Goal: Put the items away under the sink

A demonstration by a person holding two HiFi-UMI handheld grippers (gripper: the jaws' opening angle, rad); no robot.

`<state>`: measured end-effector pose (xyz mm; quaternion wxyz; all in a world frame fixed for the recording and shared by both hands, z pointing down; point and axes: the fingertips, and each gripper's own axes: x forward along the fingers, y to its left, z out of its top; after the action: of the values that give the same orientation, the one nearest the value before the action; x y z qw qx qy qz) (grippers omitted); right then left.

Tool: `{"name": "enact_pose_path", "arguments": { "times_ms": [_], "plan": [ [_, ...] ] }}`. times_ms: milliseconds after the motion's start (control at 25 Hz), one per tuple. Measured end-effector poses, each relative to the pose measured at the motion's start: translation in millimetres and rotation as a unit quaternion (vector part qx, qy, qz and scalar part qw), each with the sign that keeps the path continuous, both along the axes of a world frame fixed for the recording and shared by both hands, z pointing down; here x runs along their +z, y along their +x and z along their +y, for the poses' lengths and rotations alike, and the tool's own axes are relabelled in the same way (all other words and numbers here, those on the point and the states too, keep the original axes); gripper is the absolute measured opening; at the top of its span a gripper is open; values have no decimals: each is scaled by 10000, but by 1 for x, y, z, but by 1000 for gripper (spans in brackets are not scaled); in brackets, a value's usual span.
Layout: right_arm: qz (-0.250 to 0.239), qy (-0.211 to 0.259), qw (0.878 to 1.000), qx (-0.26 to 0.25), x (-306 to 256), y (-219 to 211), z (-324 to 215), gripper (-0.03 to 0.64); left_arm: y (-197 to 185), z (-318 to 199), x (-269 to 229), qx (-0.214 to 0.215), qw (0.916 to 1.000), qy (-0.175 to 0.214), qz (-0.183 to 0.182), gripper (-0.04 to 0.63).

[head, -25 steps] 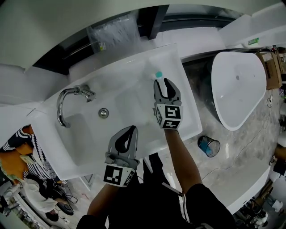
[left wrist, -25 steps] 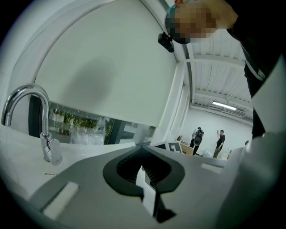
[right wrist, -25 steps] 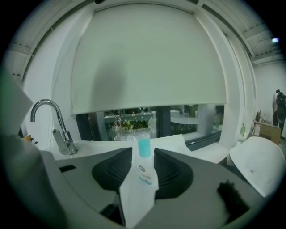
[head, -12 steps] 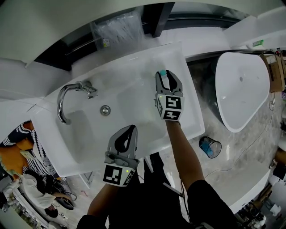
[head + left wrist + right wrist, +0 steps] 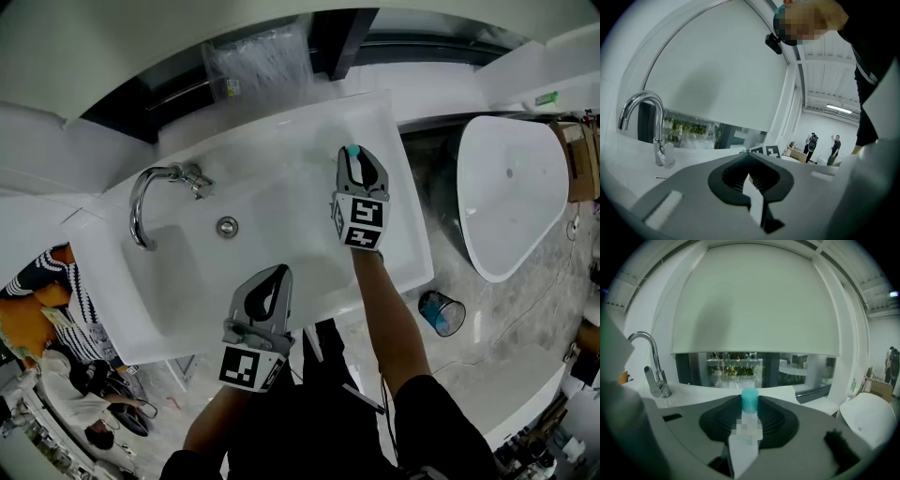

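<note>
A small white bottle with a teal cap [image 5: 352, 150] stands on the right-hand ledge of the white sink [image 5: 187, 281]. My right gripper [image 5: 354, 156] has just been closing and is shut on this bottle. In the right gripper view the bottle [image 5: 749, 425] sits upright between the black pads, its cap level with the gripper [image 5: 750, 398] tips. My left gripper [image 5: 278, 271] hovers over the sink's near edge, shut with nothing in it; in its own view the left gripper [image 5: 749, 153] tips meet.
A chrome faucet [image 5: 150, 202] curves over the basin at the left, with the drain [image 5: 226, 226] beside it. A clear plastic bag [image 5: 258, 61] lies behind the sink. A white freestanding tub [image 5: 511, 187] and a blue cup [image 5: 439, 312] are at the right.
The right gripper moved forward around the bottle, which stood just past its open tips, and its jaws closed on it. The left gripper stayed where it was.
</note>
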<state>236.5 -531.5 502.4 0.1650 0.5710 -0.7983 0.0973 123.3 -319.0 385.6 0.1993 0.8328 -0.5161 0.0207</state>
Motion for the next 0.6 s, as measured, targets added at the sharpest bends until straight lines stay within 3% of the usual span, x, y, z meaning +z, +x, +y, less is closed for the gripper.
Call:
{"name": "enact_pose_path", "arguments": {
  "times_ms": [600],
  "plan": [
    [-36,78,9999,-70,-4,1,8,109,-12,18,-3,-128,9999,6,-19,8]
  ]
}}
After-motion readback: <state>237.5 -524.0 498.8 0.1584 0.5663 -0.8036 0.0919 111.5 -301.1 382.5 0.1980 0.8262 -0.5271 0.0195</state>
